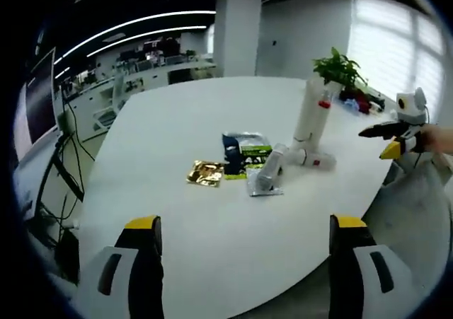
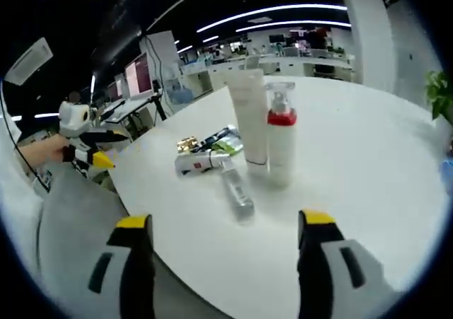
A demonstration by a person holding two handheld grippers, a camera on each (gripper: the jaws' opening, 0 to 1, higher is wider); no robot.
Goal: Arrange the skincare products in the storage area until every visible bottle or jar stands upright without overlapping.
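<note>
While both hand-held grippers hung clear of the white bench point(image 2: 354, 149), the skincare things sat grouped near its middle. In the right gripper view, from left to right: the left hand-held gripper point(image 2: 95, 156), held off the bench edge, jaws apparently close together though I could not tell for certain; a gold packet point(image 2: 186, 144); a white tube point(image 2: 200, 163) lying flat with a red mark too small to read; a green box point(image 2: 228, 146) behind it; a clear bottle point(image 2: 237, 192) lying on its side; then a tall white tube point(image 2: 249, 117) standing upright, touching or just beside an upright pump bottle point(image 2: 281, 138) with a red collar. Nothing stood between the right hand-held gripper point(image 2: 225, 245), jaws spread wide and empty, and the fallen clear bottle.

In the left gripper view, the left hand-held gripper's jaws were likewise spread apart, holding nothing. A potted plant point(image 1: 338, 68) stood behind the tall tube, and the right hand-held gripper came in at the far right. No label writing was legible. Desks and monitors point(image 1: 41, 96) lined the office behind.
</note>
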